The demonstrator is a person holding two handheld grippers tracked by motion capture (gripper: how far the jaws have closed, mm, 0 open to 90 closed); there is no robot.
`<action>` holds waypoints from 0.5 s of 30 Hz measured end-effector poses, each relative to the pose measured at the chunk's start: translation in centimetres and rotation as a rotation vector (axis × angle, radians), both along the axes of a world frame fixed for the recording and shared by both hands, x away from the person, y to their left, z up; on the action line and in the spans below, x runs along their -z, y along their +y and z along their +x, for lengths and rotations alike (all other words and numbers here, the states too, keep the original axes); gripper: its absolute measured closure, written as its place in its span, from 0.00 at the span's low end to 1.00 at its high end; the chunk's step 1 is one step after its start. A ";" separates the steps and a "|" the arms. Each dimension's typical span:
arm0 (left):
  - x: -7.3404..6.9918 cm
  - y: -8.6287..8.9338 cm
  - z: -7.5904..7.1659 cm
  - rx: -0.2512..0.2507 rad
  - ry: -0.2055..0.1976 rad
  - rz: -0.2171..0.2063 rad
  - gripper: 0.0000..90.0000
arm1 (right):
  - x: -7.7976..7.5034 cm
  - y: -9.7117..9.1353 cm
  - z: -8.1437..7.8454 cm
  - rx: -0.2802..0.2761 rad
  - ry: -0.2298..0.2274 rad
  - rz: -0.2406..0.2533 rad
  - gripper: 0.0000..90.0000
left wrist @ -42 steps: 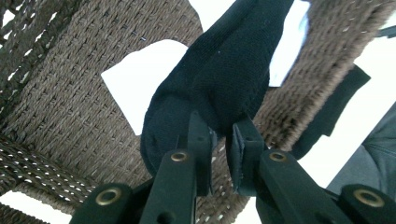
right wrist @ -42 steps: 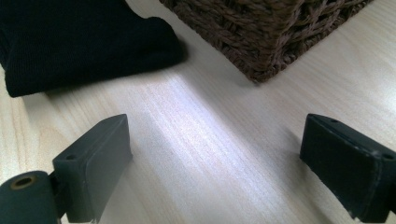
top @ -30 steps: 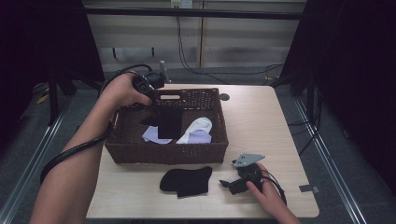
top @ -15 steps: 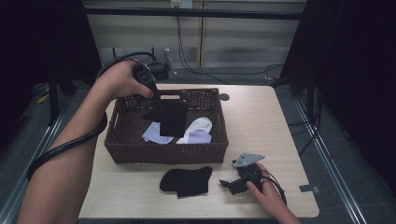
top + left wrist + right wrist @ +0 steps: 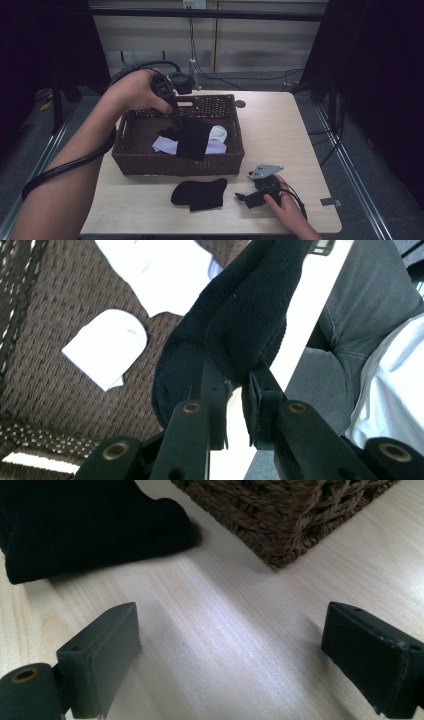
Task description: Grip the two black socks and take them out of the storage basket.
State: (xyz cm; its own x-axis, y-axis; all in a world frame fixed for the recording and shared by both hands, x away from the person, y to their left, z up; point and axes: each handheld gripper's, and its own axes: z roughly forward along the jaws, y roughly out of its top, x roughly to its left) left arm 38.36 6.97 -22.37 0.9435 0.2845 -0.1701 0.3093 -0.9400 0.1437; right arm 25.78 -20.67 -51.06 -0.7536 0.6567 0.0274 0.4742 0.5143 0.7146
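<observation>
While tool (image 5: 176,116) grips sock (image 5: 192,139), basket (image 5: 175,164) below.

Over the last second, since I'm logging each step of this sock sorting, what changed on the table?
The left gripper, shut on a black sock, lifted it higher out of the brown woven basket; the sock now hangs above the white and pale lilac socks inside. The right gripper stayed open on the light wooden table, and the second black sock stayed put in front of the basket.
</observation>
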 end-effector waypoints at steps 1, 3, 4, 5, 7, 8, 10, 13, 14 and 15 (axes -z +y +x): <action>0.0 0.0 0.0 0.000 0.000 0.000 0.89 | 0.0 0.0 0.0 0.001 0.001 0.000 0.09; 0.1 -0.5 -0.6 0.013 0.000 -0.011 0.89 | 0.0 0.0 0.0 0.000 -0.004 -0.001 0.09; 0.1 -0.7 -0.9 0.026 -0.001 -0.015 0.89 | 0.0 0.0 0.0 0.001 -0.002 0.002 0.09; 0.1 -1.0 -1.2 0.044 -0.003 -0.020 0.90 | 0.0 0.0 0.0 0.002 -0.003 0.001 0.09; 0.4 -1.5 -1.8 0.075 -0.002 -0.025 0.90 | 0.0 0.0 0.0 0.001 -0.002 0.002 0.09; 0.6 -1.8 -2.2 0.085 -0.004 -0.026 0.90 | 0.0 0.0 0.0 0.001 -0.002 0.002 0.09; 1.0 -2.4 -3.0 0.117 0.001 -0.021 0.90 | 0.0 0.0 0.0 0.001 -0.003 0.002 0.09; 2.2 -3.4 -4.1 0.153 0.019 -0.030 0.89 | 0.0 0.0 0.0 0.000 -0.003 0.002 0.09; 2.2 -3.4 -4.1 0.153 0.019 -0.030 0.89 | 0.0 0.0 0.0 0.000 -0.003 0.002 0.09; 2.5 -3.5 -4.3 0.161 0.024 -0.026 0.89 | 0.0 0.0 0.0 0.001 -0.003 0.002 0.09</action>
State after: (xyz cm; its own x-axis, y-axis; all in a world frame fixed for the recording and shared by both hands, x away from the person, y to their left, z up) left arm 34.07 3.43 -24.91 0.9720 0.1256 -0.1985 0.1590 -0.9738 0.1627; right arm 25.80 -20.67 -51.07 -0.7532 0.6573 0.0264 0.4726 0.5127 0.7168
